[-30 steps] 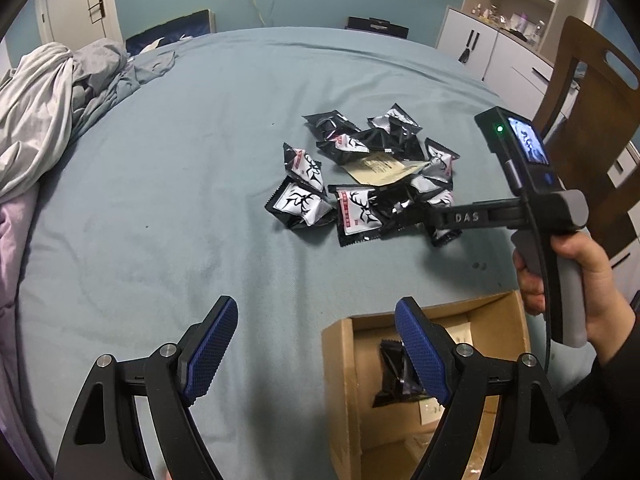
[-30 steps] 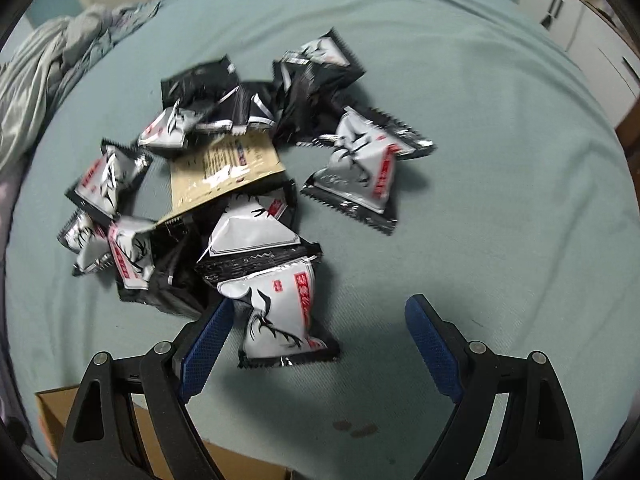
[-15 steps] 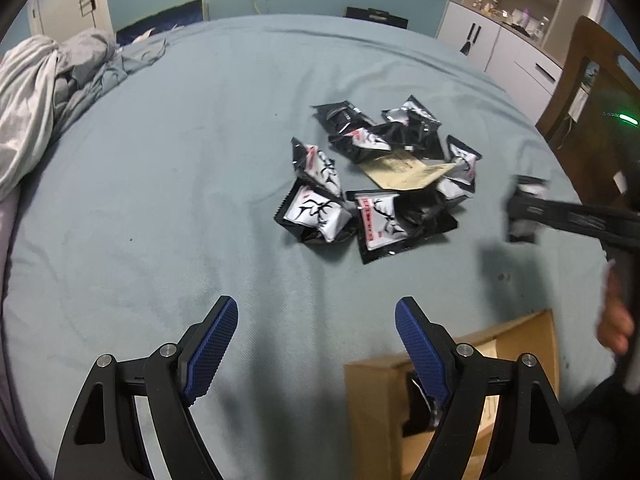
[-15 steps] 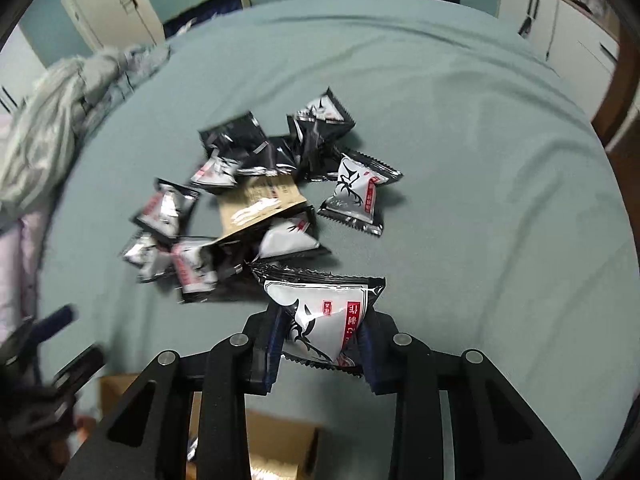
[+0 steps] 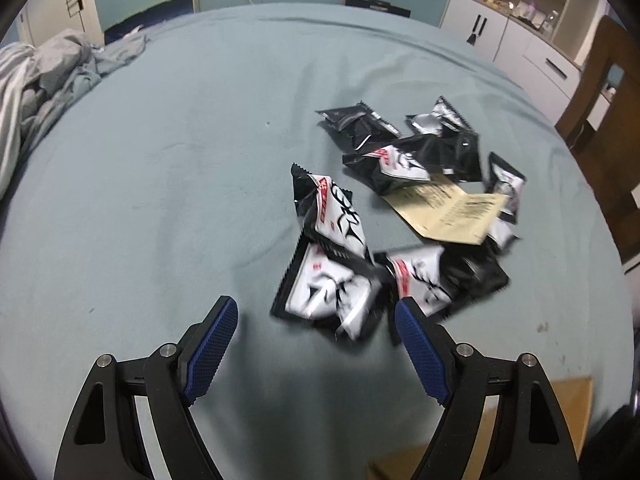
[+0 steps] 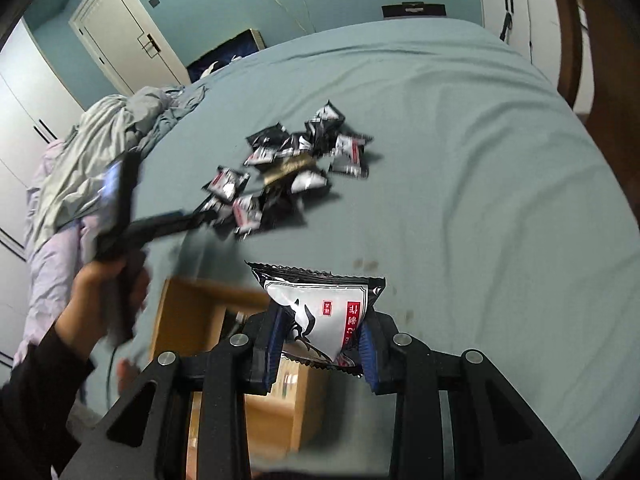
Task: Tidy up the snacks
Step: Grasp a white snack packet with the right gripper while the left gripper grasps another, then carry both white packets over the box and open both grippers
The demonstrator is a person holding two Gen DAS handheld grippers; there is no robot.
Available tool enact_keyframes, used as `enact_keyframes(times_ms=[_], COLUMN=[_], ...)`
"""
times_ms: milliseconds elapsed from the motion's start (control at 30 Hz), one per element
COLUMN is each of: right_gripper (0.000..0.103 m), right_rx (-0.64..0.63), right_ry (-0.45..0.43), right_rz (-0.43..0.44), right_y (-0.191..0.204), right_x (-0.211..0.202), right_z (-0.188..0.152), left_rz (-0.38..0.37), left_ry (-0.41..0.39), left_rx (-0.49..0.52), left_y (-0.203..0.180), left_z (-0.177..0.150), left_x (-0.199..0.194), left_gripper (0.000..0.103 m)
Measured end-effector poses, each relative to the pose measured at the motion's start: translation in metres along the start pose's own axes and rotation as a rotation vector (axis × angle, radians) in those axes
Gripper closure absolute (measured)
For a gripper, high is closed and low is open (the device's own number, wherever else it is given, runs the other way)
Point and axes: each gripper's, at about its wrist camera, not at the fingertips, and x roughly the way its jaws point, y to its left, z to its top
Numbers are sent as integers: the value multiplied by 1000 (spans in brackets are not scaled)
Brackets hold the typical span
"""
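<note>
Right gripper: pressed together on a snack packet, which is pinched at its lower part between the blue pads; the packet is held upright at lower centre of the right wrist view. The jaws were closing on it within the last second.
Held packet: silver and black with a red strip, seen just above the cardboard box, whose open top lies at lower left of that view.
Left gripper: spread wide, nothing pinched; a black and white packet is seen just above the gap between the blue pads, in the lower middle of the left wrist view.
Snack pile: scattered packets are gathered right of centre in the left wrist view, on the teal bedsheet; a tan paper sachet lies among them.
Box corner: visible at the lower right edge of the left wrist view.
Hand: the left gripper's handle is grasped at the left of the right wrist view, blurred.
Crumpled bedding: heaped at the upper left of the right wrist view.
</note>
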Motion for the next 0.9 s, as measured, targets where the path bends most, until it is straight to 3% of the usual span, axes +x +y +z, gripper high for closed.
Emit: enact_keyframes(times_ms=[133,200,267,467,767,900], right_gripper=[72,73,72,72,72,72], right_rx=[2,-18,-18,5,-45,-56], right_ry=[-65,-63,-48,-16,-45,-22], right_rz=[74,57,42,28,49,41], right_y=[4,6,7,7,20,21], right_x=[-25,-22,-16,-4,-10,-6], right_z=[-19,-23,-25,-17,-22,-25], left_rz=[-3,-9,11,6,10,-18], left_ry=[30,40,37,6,-118,-171], left_rx=[-10,-21,-6,-9,56,98], left_y=[2,2,-2,-4,-27,-41], left_z=[8,10,9,-2,-30,-59], left_x=[19,25,23,-10,-102,-140], left_gripper=[26,54,69,71,71,71])
